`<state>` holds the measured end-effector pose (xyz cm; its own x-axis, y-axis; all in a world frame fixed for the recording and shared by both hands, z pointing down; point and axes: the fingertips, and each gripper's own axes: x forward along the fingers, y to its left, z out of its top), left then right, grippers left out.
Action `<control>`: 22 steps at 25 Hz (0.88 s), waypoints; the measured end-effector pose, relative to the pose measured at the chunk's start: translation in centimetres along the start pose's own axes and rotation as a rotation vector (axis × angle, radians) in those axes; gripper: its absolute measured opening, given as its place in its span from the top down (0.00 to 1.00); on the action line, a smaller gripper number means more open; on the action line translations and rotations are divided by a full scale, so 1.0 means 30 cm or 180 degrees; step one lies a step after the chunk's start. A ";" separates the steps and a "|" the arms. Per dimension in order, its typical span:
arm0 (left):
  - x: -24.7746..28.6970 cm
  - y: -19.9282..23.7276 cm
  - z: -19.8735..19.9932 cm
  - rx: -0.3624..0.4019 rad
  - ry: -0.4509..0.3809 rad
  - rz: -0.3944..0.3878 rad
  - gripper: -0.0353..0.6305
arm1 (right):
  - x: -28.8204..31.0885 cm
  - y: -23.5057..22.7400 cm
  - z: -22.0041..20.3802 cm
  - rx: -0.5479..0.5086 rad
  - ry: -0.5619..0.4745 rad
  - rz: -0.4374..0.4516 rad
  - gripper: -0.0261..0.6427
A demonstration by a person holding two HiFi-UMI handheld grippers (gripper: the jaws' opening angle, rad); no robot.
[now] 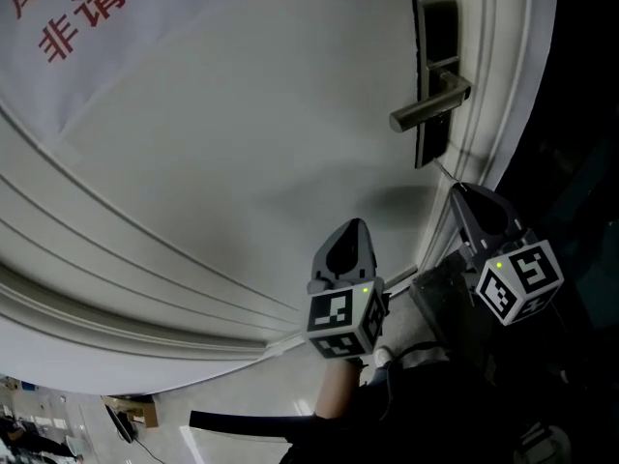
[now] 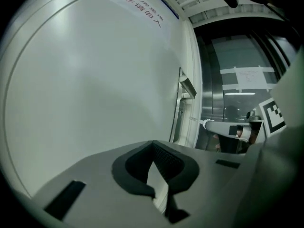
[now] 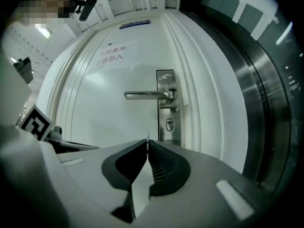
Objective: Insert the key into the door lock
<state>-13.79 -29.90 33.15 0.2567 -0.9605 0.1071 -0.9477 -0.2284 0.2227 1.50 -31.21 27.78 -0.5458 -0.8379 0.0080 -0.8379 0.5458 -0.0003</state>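
I read "非请勿" on the door sign (image 1: 87, 17). Only the right gripper view shows the keyhole (image 3: 169, 124). My right tool (image 3: 147, 142) grips the key (image 3: 147, 135); the left tool (image 2: 153, 145) is closed and empty.

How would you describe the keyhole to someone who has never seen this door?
On the white door, find the tall metal plate near its right edge. A lever handle sticks out leftwards from it; the keyhole is the small dark slot just below that handle, the only opening seen in the plate.
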 end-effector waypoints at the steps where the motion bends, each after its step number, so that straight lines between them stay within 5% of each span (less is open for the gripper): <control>1: 0.010 0.001 0.002 0.0009 0.0007 -0.0048 0.95 | 0.008 -0.007 0.002 -0.0033 0.0003 -0.0065 0.94; 10: 0.066 -0.014 0.022 -0.0035 0.0009 -0.0243 0.95 | 0.045 -0.078 0.044 -0.0499 0.0043 -0.0355 0.94; 22: 0.122 -0.061 0.072 -0.0075 -0.0092 -0.0153 0.95 | 0.107 -0.138 0.115 -0.1451 0.0099 -0.0292 0.94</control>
<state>-11.52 -33.33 31.05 0.2960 -0.9528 0.0679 -0.9296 -0.2710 0.2496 3.20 -36.19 24.35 -0.4633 -0.8861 0.0173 -0.7917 0.4225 0.4412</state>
